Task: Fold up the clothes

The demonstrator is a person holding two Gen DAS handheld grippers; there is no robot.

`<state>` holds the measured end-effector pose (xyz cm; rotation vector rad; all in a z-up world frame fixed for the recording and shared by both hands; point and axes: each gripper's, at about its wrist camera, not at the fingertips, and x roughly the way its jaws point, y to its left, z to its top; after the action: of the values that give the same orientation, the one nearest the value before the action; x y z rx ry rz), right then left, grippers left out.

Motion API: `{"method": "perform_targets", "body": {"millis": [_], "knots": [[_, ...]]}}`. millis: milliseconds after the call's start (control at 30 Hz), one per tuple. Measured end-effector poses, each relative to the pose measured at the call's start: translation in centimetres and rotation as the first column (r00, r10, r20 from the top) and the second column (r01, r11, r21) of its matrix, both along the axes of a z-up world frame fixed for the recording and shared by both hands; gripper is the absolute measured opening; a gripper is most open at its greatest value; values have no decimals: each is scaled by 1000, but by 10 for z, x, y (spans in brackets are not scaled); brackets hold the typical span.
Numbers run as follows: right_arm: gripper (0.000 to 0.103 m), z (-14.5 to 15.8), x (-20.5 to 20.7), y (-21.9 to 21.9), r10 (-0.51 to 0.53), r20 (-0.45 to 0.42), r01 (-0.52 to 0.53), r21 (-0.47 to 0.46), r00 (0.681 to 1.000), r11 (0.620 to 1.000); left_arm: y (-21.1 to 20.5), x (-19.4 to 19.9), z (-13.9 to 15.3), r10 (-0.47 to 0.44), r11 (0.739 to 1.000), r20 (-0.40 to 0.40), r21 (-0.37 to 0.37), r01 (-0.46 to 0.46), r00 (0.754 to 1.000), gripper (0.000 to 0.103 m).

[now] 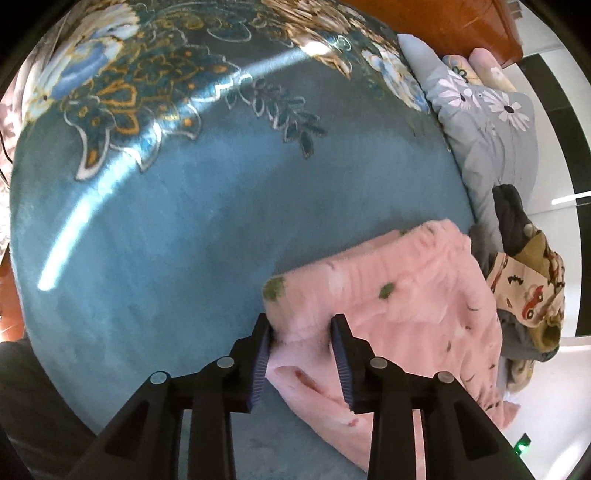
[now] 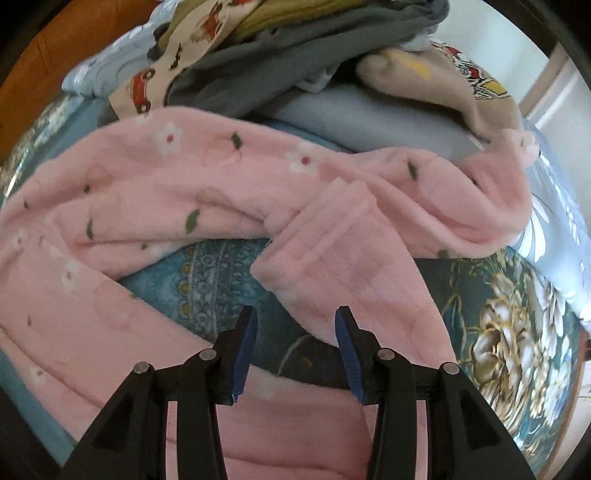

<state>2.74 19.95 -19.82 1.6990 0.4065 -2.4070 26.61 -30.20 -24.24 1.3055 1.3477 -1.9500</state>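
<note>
A pink fleece garment point(image 1: 406, 295) with small flowers and green leaves lies at the right of the blue bedspread point(image 1: 166, 221). My left gripper point(image 1: 301, 332) is open, and a thick folded edge of the pink fleece sits between its fingers, touching the left pad. In the right wrist view the same pink garment point(image 2: 166, 184) spreads across the bed, with a ribbed cuff point(image 2: 332, 251) pointing toward me. My right gripper point(image 2: 295, 321) is open just above the bedspread point(image 2: 207, 280); the cuff's fabric runs past its right finger and nothing is held.
A pile of unfolded clothes point(image 2: 258, 55), grey and car-printed, lies behind the pink garment, also at the bed's right edge point(image 1: 528, 288). A grey flowered pillow point(image 1: 487, 122) and wooden headboard point(image 1: 443, 22) stand at the far right. Left of the garment is bare bedspread.
</note>
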Motion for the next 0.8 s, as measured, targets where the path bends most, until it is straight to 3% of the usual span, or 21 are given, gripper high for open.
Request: {"method": "perform_targets", "body": {"millis": [133, 367, 433, 467, 567, 667, 800], "knots": [[45, -9, -2, 6, -16, 28, 16, 10, 999, 1000, 2, -2, 0, -15, 1000, 2, -9, 15, 1000, 42], [42, -12, -10, 17, -89, 35, 87, 43, 995, 995, 4, -2, 3, -32, 999, 6, -31, 33, 999, 40], [4, -8, -11, 22, -121, 32, 119, 44, 992, 992, 4, -2, 4, -38, 999, 7, -38, 38, 999, 32], [4, -3, -11, 25, -137, 30, 136, 30, 990, 990, 4, -3, 5, -36, 998, 6, -43, 36, 999, 24], [2, 16, -10, 37, -182, 22, 183, -40, 983, 982, 0, -3, 9, -20, 998, -10, -57, 20, 1000, 15], [2, 54, -9, 54, -232, -15, 227, -159, 973, 961, -7, -4, 25, -2, 998, -66, -61, -2, 998, 12], [2, 124, -4, 82, -331, -110, 280, -329, 937, 902, -21, -17, 71, -25, 995, -177, -104, 7, 984, 11]]}}
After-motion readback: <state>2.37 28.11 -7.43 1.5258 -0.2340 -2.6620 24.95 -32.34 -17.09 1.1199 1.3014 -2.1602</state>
